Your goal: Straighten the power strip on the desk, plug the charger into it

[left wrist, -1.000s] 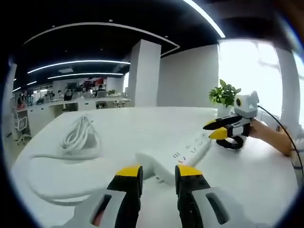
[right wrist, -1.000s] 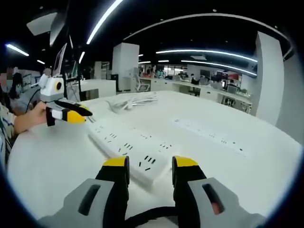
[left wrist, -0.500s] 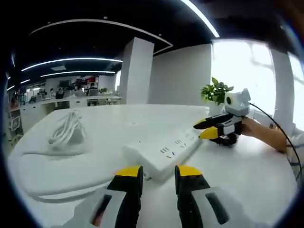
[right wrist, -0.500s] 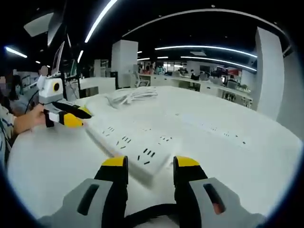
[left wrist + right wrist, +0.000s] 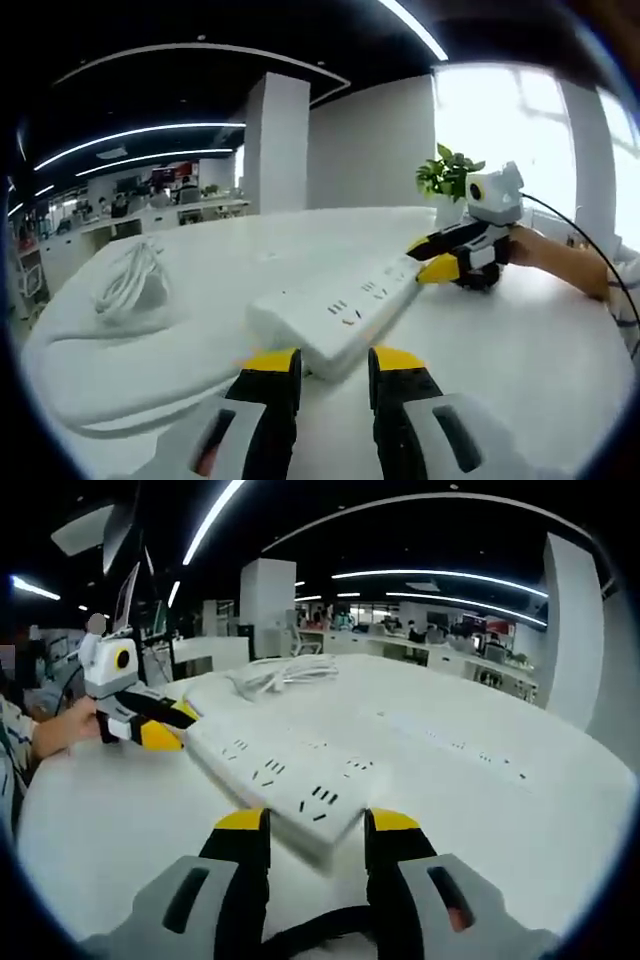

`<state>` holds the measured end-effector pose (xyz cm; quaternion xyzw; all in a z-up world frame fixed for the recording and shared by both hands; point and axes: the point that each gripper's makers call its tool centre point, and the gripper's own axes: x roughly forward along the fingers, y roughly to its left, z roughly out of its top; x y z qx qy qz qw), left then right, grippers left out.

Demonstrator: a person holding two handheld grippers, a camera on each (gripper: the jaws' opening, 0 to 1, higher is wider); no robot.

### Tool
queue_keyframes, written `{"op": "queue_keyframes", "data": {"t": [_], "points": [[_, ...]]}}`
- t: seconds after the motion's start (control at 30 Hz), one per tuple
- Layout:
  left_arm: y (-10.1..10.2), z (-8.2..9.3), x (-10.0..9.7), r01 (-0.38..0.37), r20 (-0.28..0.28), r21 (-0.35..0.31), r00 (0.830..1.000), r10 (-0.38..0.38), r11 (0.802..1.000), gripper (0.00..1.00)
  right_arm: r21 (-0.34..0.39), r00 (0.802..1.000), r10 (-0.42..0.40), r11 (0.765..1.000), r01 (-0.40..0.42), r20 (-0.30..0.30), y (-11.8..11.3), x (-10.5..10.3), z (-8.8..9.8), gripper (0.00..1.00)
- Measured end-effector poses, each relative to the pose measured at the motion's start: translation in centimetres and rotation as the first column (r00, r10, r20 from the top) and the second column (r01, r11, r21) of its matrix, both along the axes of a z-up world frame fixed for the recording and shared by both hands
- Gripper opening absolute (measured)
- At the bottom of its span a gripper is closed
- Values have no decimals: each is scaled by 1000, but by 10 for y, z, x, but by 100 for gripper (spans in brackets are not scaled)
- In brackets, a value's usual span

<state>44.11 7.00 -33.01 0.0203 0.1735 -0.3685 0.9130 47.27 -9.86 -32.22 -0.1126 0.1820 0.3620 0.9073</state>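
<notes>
Both grippers' jaws apart, left gripper [image 5: 333, 365] and right gripper [image 5: 315, 830] at opposite ends of power strip [image 5: 340, 305], 12 o'clock ahead; clamp ends squarely, rotate together.

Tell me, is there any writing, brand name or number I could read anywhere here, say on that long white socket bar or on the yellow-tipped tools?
None can be read.
Power strip: dark marks are socket slots, no legible print.
Left gripper and right gripper: plain yellow tips, no lettering.
Red sign far back in the office: too blurred to read.
</notes>
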Motion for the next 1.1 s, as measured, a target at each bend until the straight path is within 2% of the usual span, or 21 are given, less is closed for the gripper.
{"op": "queue_keyframes", "data": {"t": [0.7, 0.93, 1.1], "points": [[7, -1, 2, -21, 9, 25, 1000, 21, 999, 25, -54, 1000, 1, 999, 1, 28, 6, -3, -1, 36], [13, 0, 3, -33, -27, -26, 999, 33, 999, 22, -51, 1000, 7, 999, -6, 21, 8, -4, -2, 36], [13, -1, 2, -34, -2, 10, 999, 34, 999, 22, -55, 1000, 13, 998, -12, 19, 9, -4, -2, 35]]}}
